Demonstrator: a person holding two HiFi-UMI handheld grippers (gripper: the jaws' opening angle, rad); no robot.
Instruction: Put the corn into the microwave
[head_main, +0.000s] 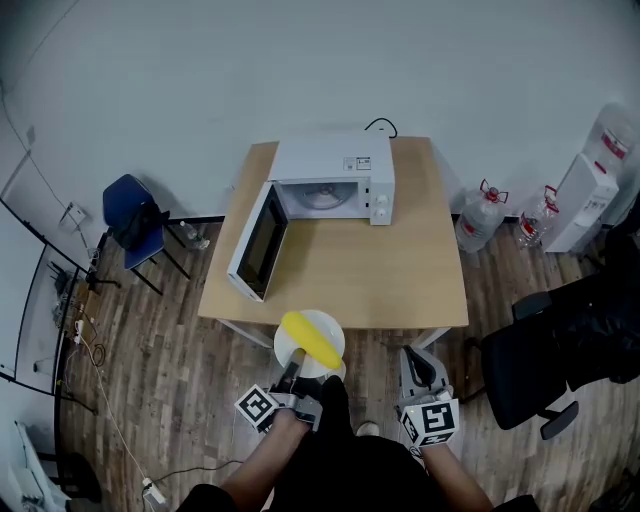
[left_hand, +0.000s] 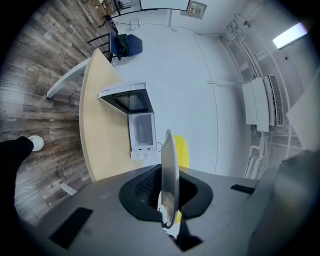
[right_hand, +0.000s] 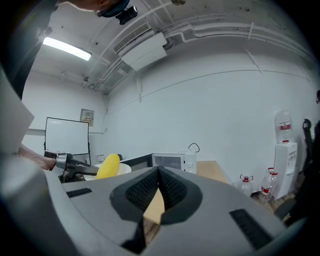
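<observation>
Clamping the rim of a white plate (head_main: 331, 328), the left tongs (head_main: 294, 372) hold it level, I judge so the corn (head_main: 308, 340) lying on it cannot roll off; it hangs in the air just short of the surface's (head_main: 370, 270) near edge. The microwave (head_main: 335, 170) stands at the far side, its door (head_main: 258, 240) swung wide, ready to receive it. The right tongs (head_main: 413, 360) are pressed together on nothing (probably kept free for the door). Only the left gripper view shows the plate edge-on between the pads; the right gripper view gives the corn from the side.
</observation>
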